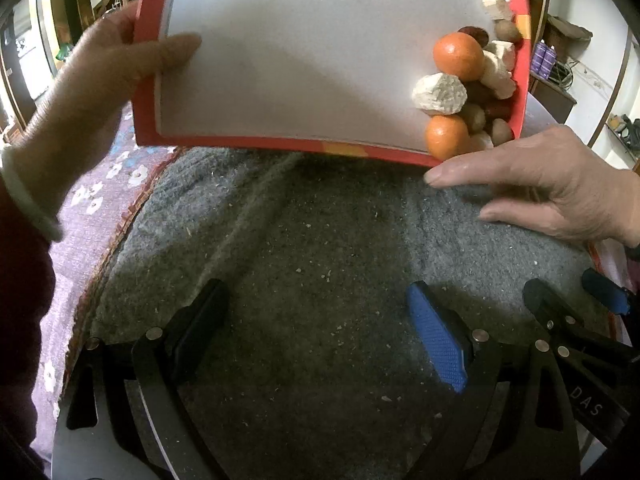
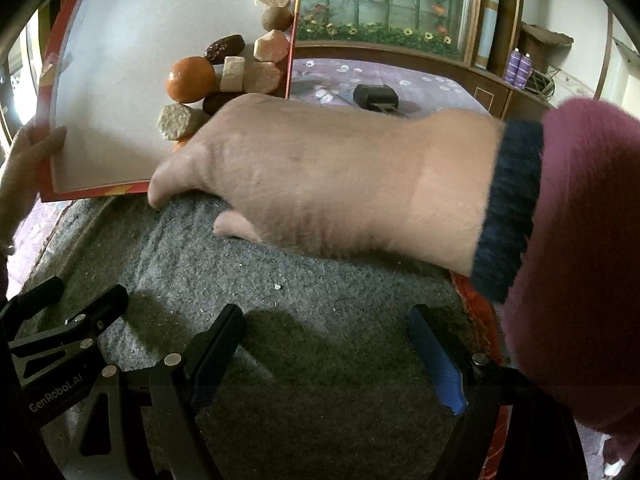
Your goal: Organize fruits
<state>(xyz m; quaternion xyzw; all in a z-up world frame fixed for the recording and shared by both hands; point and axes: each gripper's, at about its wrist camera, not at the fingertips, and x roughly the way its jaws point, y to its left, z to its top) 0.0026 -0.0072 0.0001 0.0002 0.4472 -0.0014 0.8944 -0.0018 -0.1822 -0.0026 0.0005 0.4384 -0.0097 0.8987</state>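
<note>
Soft, dim indoor daylight, brighter toward top of both views. White tray floor (image 1: pixel 304 52) near washed out, grey shade across its lower part. Dark shadows under gripper fingers (image 2: pixel 216 352) on grey felt (image 2: pixel 320 320). Strong fisheye bending, black corners. Hand (image 2: pixel 304 176) close to lens, slightly soft, as is left hand (image 1: pixel 132 56).

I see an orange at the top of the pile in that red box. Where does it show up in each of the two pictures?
Left wrist view: the top orange sits upper right, against the box's right wall.
Right wrist view: the same orange sits upper left, above the hand.
Shared landmark: the red box tilted on the grey mat.
</note>
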